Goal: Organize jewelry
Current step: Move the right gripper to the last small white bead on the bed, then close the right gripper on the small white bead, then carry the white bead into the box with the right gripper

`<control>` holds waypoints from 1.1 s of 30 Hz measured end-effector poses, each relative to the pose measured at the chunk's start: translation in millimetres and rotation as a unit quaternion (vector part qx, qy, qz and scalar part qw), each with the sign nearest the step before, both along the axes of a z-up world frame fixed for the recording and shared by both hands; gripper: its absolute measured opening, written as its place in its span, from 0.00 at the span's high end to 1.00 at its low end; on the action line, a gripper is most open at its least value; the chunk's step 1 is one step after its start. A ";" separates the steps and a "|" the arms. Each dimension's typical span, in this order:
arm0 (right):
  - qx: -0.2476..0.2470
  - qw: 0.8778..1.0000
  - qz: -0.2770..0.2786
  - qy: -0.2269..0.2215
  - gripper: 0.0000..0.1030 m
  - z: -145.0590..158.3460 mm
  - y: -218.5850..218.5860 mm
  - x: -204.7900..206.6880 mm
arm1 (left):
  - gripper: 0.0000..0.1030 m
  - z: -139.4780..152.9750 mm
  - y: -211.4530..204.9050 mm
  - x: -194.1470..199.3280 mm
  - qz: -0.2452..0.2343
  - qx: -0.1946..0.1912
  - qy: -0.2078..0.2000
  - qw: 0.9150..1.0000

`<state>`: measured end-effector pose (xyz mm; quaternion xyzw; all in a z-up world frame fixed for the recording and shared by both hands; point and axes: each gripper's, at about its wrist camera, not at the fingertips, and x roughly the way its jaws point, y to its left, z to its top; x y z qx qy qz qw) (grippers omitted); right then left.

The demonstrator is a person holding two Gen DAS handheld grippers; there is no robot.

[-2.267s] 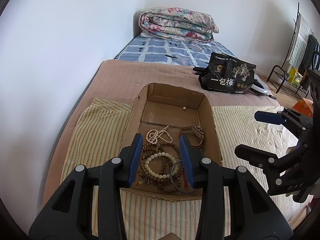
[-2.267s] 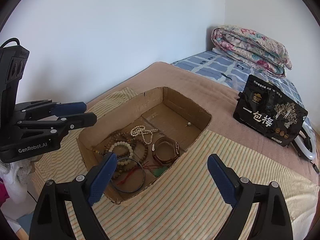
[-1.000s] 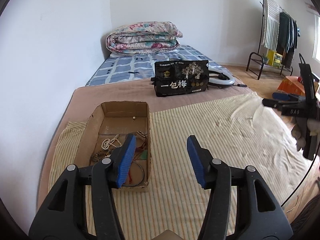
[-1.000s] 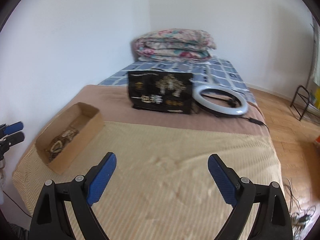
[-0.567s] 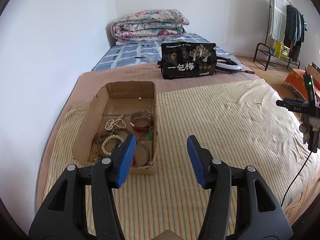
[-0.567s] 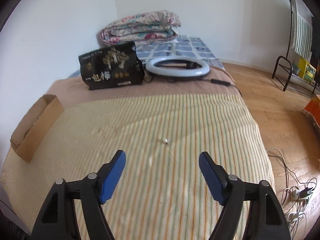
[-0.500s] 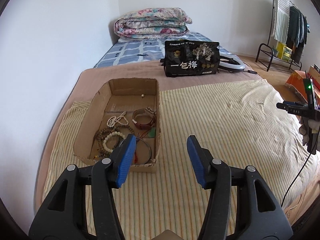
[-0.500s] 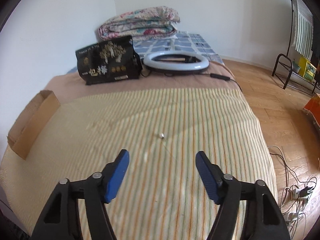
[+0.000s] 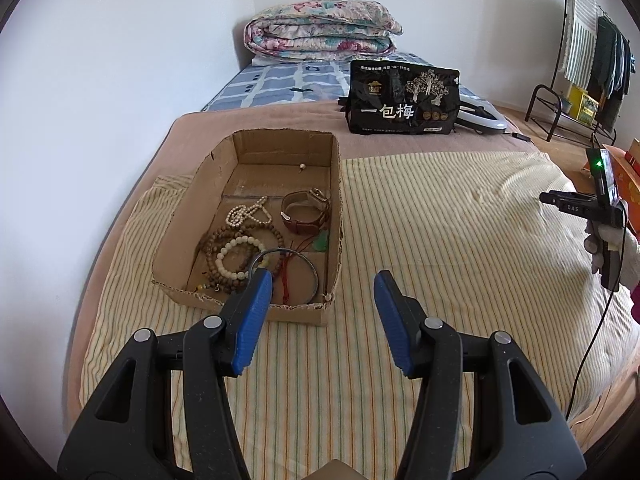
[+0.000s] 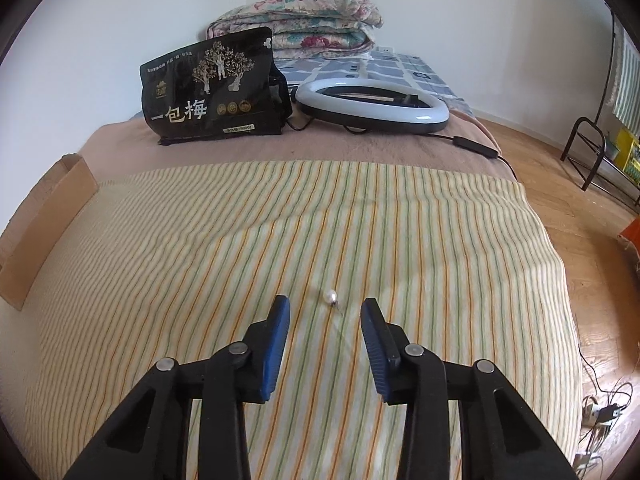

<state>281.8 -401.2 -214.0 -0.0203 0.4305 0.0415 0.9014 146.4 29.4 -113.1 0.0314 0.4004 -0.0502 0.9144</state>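
We centre the right gripper (image 10: 325, 322), jaws closing w/ nothing between, over the pearl earring (image 10: 331, 296) & nip low; left gripper (image 9: 322, 300) idles apart, empty.

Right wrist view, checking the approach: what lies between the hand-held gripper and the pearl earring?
Only bare striped sheet separates the closing right hand-held gripper from the pearl earring.

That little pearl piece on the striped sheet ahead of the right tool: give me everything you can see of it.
The pearl piece is a small, round, glossy white bead with a thin pin or wire trailing from it toward the camera. It lies alone on the striped sheet, apart from the cardboard box. It sits just beyond the right tool, roughly centred between the closing jaws; neither pad touches it. Finer detail is too small to tell.
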 end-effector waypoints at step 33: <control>-0.008 1.000 -0.002 0.010 0.94 4.3 9.7 12.2 | 0.47 10.4 10.7 -11.2 0.011 -0.021 -0.013 1.000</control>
